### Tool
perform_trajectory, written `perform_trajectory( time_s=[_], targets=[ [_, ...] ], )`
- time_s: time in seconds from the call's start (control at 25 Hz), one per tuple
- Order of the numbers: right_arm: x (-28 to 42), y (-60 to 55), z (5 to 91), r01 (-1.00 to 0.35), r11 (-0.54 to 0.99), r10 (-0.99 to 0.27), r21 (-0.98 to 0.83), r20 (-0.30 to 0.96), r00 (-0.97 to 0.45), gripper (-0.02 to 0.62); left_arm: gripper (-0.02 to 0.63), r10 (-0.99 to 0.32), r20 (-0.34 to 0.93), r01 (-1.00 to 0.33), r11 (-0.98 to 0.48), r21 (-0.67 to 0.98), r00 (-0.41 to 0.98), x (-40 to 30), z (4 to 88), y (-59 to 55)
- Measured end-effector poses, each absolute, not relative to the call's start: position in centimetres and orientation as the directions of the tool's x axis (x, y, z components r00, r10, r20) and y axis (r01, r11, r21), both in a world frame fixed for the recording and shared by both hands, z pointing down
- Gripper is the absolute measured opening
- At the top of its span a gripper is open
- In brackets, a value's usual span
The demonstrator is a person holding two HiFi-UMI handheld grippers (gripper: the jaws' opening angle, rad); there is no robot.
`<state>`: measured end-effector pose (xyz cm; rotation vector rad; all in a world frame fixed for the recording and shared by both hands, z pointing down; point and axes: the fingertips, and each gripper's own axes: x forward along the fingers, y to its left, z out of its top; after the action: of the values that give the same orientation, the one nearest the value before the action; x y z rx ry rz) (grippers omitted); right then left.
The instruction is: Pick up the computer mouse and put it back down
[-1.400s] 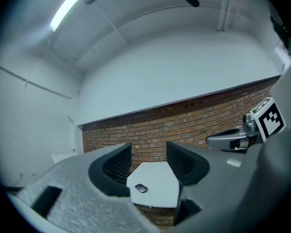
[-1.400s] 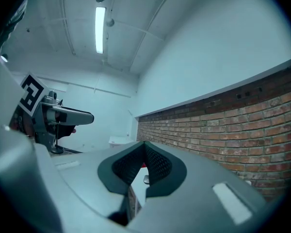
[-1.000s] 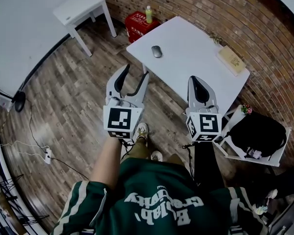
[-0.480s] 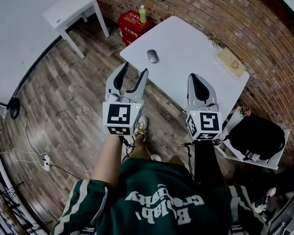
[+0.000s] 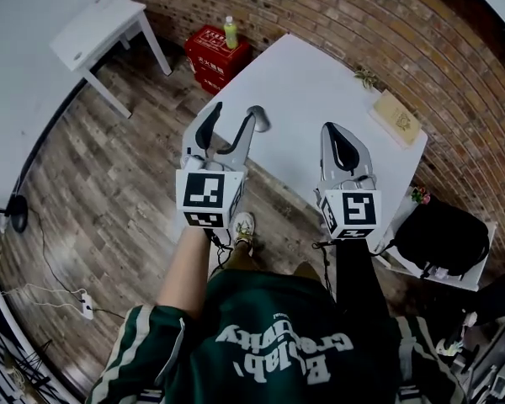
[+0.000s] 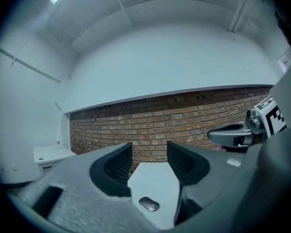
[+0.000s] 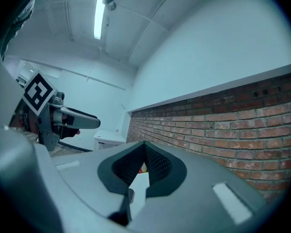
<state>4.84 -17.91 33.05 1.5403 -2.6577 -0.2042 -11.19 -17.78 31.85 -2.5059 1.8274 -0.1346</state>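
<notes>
Person stepping closer to white rectangular tabletop. Small grey oval computer mouse lying untouched near tabletop's left corner, now just past left gripper, its jaws apart and empty. Right gripper staying closed, jaws together. Pickup not yet starting.

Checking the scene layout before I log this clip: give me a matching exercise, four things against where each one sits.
Things:
1. computer mouse
2. bottle
3. wooden block
4. black bag

Places:
A. on the red crate
B. on a white stand beside the white table
C. on the white table, at the side nearest the brick wall
D. on the white table, just past the tips of the left hand-held gripper

Pairs: 1-D, 2-A, 3-C, 4-B
</notes>
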Motion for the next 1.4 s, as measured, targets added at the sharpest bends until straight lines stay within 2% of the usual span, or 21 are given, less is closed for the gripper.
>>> perform_trajectory(
  time_s=[0.32,0.76,1.2,1.4],
  targets=[
    [1.4,-24.4,32.2,-0.881,0.45,-0.887,0.149,-0.04,-0.46,0.012,0.229,-0.913,0.003,-0.911,-0.408,-0.066,0.408,-13.5,30.7,-25.7],
    [-0.7,-30.7,33.4,-0.908,0.394,-0.915,0.142,-0.034,-0.402,0.012,0.227,-0.872,0.021,-0.872,-0.489,-0.031,0.489,-14.8,32.4,-33.3],
    [1.9,-35.0,34.6,-0.921,0.367,-0.927,0.129,-0.027,-0.373,0.012,0.229,-0.859,0.088,-0.863,-0.504,0.021,0.504,-12.8,36.0,-37.9],
    [2.2,-37.4,32.9,-0.907,0.4,-0.91,0.129,-0.062,-0.41,0.012,0.229,-0.875,0.098,-0.881,-0.471,0.045,0.474,-12.0,35.9,-38.8]
  ],
)
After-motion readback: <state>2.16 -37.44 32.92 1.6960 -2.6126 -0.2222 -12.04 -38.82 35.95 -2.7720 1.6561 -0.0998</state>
